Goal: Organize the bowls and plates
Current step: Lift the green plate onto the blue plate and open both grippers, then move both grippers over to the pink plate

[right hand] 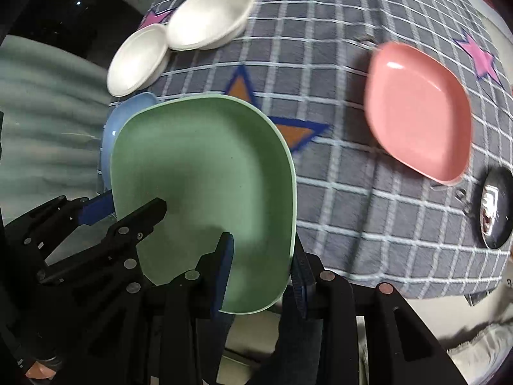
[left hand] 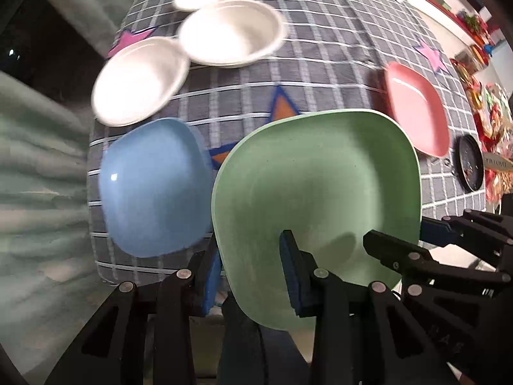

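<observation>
Right now both my grippers pinch the green plate (left hand: 315, 192) by its near rim, the left gripper (left hand: 253, 276) on its left near corner and the right gripper (right hand: 261, 276) on its right near corner, each with one finger inside the dish and one beneath. So the jaws stand narrow, closed on that rim. The plate hangs at the near edge of the table (left hand: 336, 51), partly past it, and seems lifted off the cloth, though I cannot tell for sure.

Which way it goes is what matters. The blue plate (left hand: 154, 186) lies just beside it toward my left, almost touching its edge, so my left hand is the nearer one. The pink plate (right hand: 416, 112) lies well apart toward the right edge. All three are squarish, so corners must line up for stacking; I judge the blue one the easier target.

Three white bowls (left hand: 231, 33) crowd the far left corner, clear of the path. A dark round object (right hand: 495, 208) sits by the right edge, beyond the pink plate. Nothing stands between green and blue.
</observation>
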Demonstrator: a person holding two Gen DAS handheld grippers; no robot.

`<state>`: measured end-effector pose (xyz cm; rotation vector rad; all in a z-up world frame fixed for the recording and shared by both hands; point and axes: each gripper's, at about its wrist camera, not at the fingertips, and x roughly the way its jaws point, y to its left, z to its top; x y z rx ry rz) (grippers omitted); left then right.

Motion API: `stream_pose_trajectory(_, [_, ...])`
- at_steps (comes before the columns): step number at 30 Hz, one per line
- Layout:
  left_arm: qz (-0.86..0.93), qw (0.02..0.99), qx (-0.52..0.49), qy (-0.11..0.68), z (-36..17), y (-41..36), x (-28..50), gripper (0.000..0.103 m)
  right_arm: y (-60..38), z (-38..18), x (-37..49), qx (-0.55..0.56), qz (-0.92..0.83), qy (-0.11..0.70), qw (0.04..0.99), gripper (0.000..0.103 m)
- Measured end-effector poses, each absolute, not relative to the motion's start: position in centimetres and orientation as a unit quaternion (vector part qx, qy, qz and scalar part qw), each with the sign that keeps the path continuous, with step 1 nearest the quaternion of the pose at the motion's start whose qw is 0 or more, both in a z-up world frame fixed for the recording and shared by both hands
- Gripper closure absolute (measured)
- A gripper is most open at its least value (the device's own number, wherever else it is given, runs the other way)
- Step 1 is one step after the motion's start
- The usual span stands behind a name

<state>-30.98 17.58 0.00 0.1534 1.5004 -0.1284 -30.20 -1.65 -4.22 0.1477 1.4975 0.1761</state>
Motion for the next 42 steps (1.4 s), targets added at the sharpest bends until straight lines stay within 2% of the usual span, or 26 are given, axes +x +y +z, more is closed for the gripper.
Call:
stream_pose_trajectory(4, [-0.048, 0.731, 0.067, 0.677, 0.5, 21.7, -29.5, 0.065, 2.8, -3.3, -27.4, 0.054, 0.090, 0.681, 0.725, 0.066])
stream_pose_trajectory(14, [-0.032, 0.713, 0.045, 0.699, -1.3, 31.0, -26.7, 0.065, 11.8, -5.4, -23.1, 0.039, 0.108, 0.695, 0.710, 0.066])
stream_pose_trajectory(24, [-0.052, 0.692, 0.052, 0.718, -3.7, 33.4, -25.1, 0.064, 15.3, -8.0, -20.0, 0.034, 0.091, 0.713, 0.695, 0.066])
stream_pose_trajectory(27, [-0.057, 0.677, 0.051, 0.732, -4.8, 33.6, -24.5, 0.055, 15.2, -8.8, -19.5, 0.029, 0.088, 0.718, 0.690, 0.065])
stream_pose_trajectory(28, [-0.054, 0.674, 0.049, 0.735, -5.0, 33.8, -24.3, 0.055, 15.5, -9.1, -19.2, 0.025, 0.084, 0.721, 0.687, 0.063])
stream_pose_trajectory(29, [-0.050, 0.674, 0.043, 0.736, -5.1, 34.2, -23.9, 0.052, 15.5, -9.2, -19.2, 0.019, 0.077, 0.722, 0.688, 0.050])
stream_pose_trajectory(30, [-0.046, 0.676, 0.036, 0.735, -5.0, 34.6, -23.7, 0.047, 15.3, -9.2, -19.1, 0.012, 0.068, 0.721, 0.689, 0.031])
stream_pose_trajectory(32, [-0.043, 0.682, 0.029, 0.730, -4.5, 35.1, -23.4, 0.041, 14.3, -8.8, -18.8, 0.012, 0.047, 0.715, 0.697, 0.011])
stream_pose_trajectory(37, [-0.054, 0.695, 0.045, 0.715, -3.3, 34.6, -23.4, 0.040, 11.0, -8.0, -19.0, 0.054, 0.009, 0.707, 0.705, 0.010])
stream_pose_trajectory(42, [-0.090, 0.712, 0.093, 0.690, -1.9, 30.9, -23.3, 0.035, 9.2, -8.6, -19.9, 0.081, -0.013, 0.705, 0.705, 0.010])
